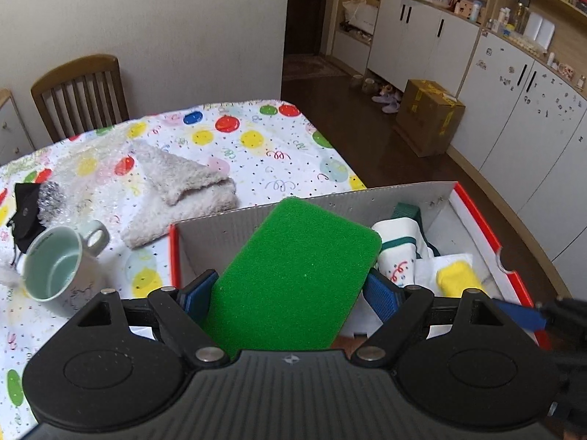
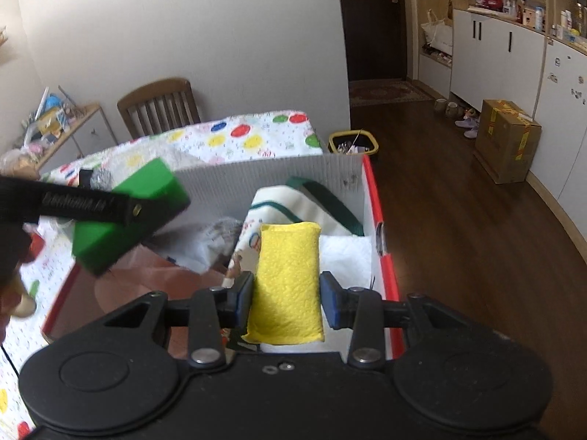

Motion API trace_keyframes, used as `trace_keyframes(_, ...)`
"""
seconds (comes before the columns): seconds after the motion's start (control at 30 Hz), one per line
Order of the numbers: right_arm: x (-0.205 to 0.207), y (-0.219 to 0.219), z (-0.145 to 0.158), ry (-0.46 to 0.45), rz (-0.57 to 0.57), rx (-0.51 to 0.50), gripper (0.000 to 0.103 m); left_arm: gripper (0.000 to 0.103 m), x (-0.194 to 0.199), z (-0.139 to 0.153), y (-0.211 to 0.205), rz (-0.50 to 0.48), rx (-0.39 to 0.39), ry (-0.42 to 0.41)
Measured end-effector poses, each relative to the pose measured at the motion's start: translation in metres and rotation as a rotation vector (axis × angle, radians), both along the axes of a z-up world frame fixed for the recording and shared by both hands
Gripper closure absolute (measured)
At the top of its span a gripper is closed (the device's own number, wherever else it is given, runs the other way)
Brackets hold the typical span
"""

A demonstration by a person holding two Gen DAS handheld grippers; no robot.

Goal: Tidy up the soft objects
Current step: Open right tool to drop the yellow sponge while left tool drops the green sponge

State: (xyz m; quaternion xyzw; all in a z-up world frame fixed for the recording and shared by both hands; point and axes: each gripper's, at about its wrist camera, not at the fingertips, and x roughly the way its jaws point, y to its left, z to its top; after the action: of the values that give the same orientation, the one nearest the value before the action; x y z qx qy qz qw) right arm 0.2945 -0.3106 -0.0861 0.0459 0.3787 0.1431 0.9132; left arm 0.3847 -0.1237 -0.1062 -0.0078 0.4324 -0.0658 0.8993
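Observation:
My left gripper (image 1: 293,288) is shut on a green sponge (image 1: 293,275) and holds it over the near left part of a cardboard box (image 1: 234,220) with a red rim. The green sponge also shows in the right wrist view (image 2: 128,216). My right gripper (image 2: 288,299) stands open around a yellow sponge (image 2: 288,278) that lies in the box's right side; a gap shows at the right pad. The yellow sponge also shows in the left wrist view (image 1: 458,278). A white cloth bag with green trim (image 2: 293,201) lies in the box behind it.
On the balloon-print tablecloth (image 1: 256,146) lie a fluffy beige towel (image 1: 176,190), bubble wrap (image 1: 80,168), a pale green mug on its side (image 1: 58,260), a steel scourer (image 1: 51,194) and a black pouch (image 1: 25,212). A wooden chair (image 1: 80,91) stands behind the table.

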Motion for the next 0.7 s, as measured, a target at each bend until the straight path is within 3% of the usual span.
trace_keyframes(0.7,0.02,0.023,-0.032,0.08,0.098,-0.122,0.064,0.018,0.026,-0.025,0.003,-0.02,0.021,0.068)
